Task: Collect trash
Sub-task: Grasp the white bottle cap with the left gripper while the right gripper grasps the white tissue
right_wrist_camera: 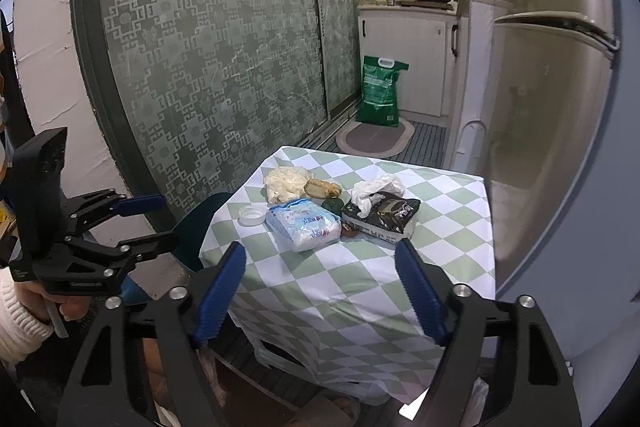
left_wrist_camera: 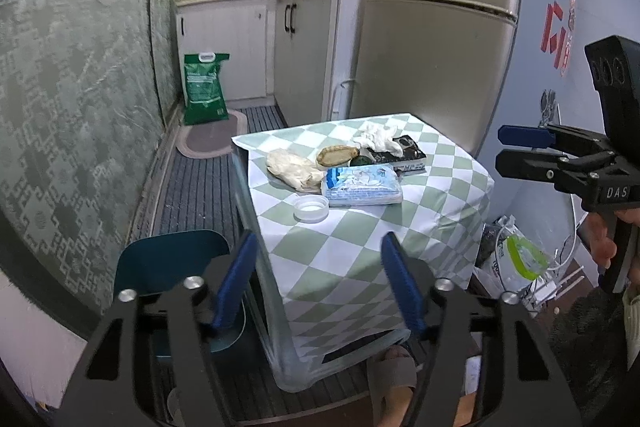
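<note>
On the small table (left_wrist_camera: 440,187), draped in a green-and-white diamond-check cloth, the trash sits clustered near the middle. Round white plastic lid (left_wrist_camera: 311,207), shallow, rim up, lies just beside a soft blue-and-white tissue pack (left_wrist_camera: 362,185), crinkled film surface. Behind these: a crumpled cream plastic bag (left_wrist_camera: 294,169), an oval brown bread-like piece (left_wrist_camera: 337,155), a small dark green object (left_wrist_camera: 362,161), and a black printed box (left_wrist_camera: 408,153) with a wrinkled white tissue (left_wrist_camera: 378,138) on top. Left gripper (left_wrist_camera: 320,287), ribbed blue pads on black linkage, is spread wide and holds nothing, short of the table edge. Right gripper (right_wrist_camera: 320,295), same build, likewise spread apart and empty, near the table's front edge. Dark teal chair (left_wrist_camera: 172,259) stands beside the table.
</note>
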`<state>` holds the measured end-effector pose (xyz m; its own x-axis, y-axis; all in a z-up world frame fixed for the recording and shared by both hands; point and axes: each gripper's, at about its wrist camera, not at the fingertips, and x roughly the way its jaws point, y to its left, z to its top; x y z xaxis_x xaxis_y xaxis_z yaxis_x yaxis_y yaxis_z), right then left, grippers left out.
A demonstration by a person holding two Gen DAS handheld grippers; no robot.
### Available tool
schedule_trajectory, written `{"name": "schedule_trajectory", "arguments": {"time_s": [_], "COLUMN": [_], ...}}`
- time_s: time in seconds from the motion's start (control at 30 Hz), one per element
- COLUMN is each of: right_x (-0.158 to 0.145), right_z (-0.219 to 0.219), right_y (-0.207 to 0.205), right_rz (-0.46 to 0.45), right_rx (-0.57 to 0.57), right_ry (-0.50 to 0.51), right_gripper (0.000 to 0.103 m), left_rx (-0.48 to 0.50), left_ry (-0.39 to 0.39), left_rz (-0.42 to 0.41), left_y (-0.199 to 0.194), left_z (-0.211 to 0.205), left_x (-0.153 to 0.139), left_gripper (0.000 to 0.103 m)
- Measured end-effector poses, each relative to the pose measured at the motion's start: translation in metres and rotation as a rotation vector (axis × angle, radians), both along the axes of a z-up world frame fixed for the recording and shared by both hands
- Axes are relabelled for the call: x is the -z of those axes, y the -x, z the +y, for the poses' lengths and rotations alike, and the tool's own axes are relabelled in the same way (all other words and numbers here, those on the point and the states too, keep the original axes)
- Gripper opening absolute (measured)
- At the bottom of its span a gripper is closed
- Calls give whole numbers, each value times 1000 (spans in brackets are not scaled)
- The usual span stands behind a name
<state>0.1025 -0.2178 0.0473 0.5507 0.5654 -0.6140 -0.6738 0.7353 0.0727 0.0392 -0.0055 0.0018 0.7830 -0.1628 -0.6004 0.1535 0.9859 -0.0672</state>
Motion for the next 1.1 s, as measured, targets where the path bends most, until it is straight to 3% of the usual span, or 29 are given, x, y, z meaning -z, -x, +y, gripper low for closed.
{"name": "schedule_trajectory", "arguments": {"time_s": [0.1, 0.27, 0.6, 0.7, 0.8, 0.93, 1.1], "right_x": [2, 2, 7, 10, 15, 24, 27], "right_z": [4, 9, 25, 28, 31, 31, 39], "right_y": [-8, -25, -56, -66, -74, -85, -94], "right_rz": [12, 31, 55, 63, 70, 95, 103], "right_rx": [-15, -38, -83, -86, -81, -56, -37], "right_ry": [27, 47, 117, 139, 154, 145, 146], "right_gripper": [63, 57, 50, 49, 46, 38, 35], "left_rx": [21, 59, 56, 65, 83, 89, 76], "left_ry": [-22, -51, -59, -61, -55, -54, -32], "left_rz": [30, 86, 179, 181, 194, 185, 158], "left_y": [-15, -41, -79, -85, -91, -93, -87], "left_z": [-3, -9, -1, -3, -4, -4, -2], "left_x": [3, 13, 31, 31, 31, 32, 27], "left_gripper": [50, 44, 42, 41, 32, 32, 32]}}
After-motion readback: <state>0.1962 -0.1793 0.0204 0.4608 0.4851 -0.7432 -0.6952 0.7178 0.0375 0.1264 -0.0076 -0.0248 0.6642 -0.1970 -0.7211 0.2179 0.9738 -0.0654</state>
